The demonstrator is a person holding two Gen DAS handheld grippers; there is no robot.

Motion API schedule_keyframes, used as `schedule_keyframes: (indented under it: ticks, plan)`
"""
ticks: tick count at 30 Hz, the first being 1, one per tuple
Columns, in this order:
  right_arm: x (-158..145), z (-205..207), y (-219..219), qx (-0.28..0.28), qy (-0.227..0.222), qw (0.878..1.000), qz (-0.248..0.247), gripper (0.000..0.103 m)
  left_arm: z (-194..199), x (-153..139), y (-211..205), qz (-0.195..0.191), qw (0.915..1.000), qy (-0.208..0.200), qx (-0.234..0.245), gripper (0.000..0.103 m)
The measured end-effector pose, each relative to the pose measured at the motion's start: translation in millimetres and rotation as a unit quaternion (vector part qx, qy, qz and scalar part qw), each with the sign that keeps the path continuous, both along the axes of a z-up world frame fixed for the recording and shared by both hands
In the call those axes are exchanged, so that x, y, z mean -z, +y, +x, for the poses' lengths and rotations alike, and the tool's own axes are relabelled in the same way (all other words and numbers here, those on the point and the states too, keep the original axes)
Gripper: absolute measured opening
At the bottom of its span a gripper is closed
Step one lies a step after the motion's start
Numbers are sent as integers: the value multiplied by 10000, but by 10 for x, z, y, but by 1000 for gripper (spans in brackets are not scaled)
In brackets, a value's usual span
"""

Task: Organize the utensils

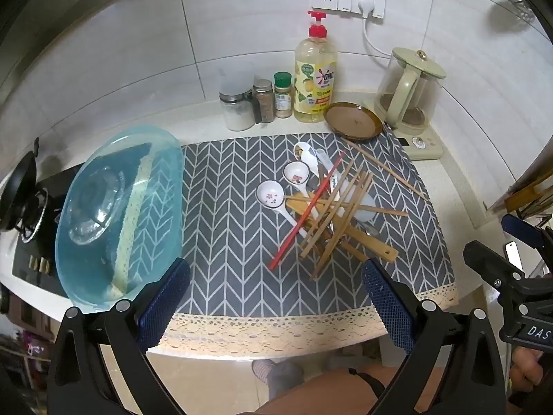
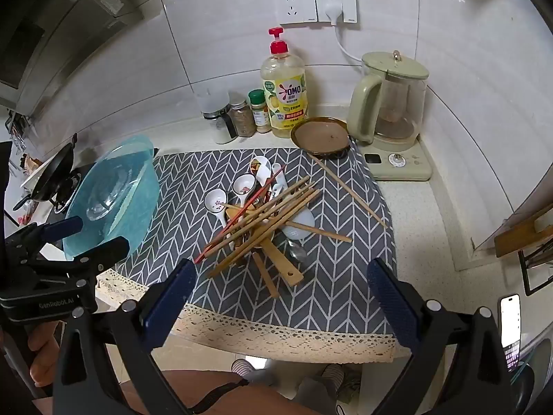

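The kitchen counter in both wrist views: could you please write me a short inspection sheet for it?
Surface: counter covered by a grey chevron mat with a lace hem at the front edge.
Job's things: jumbled utensil pile of wooden chopsticks, one red chopstick, white spoons and wooden spatulas; one chopstick pair lies apart toward the kettle.
Clutter: tilted blue basin, brown dish, soap bottle, three spice jars.
Grippers: left gripper and right gripper with jaws open, empty, short of the pile.
Cables: white cord from the wall socket to the kettle.
Surroundings: tiled wall, stove at left.
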State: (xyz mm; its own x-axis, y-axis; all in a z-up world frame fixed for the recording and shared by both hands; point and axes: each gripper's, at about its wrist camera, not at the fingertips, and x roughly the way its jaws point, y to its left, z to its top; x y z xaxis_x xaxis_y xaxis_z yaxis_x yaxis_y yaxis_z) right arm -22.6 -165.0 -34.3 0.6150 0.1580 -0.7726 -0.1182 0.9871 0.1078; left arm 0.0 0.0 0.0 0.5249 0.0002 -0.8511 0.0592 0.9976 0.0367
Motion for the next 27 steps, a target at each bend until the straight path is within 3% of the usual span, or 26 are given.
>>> schedule_keyframes:
  ticks: [27]
  plan:
    - [1,22,29,7,53,10000,-7,96,13,9,-11,-13,10000,66,-2,99]
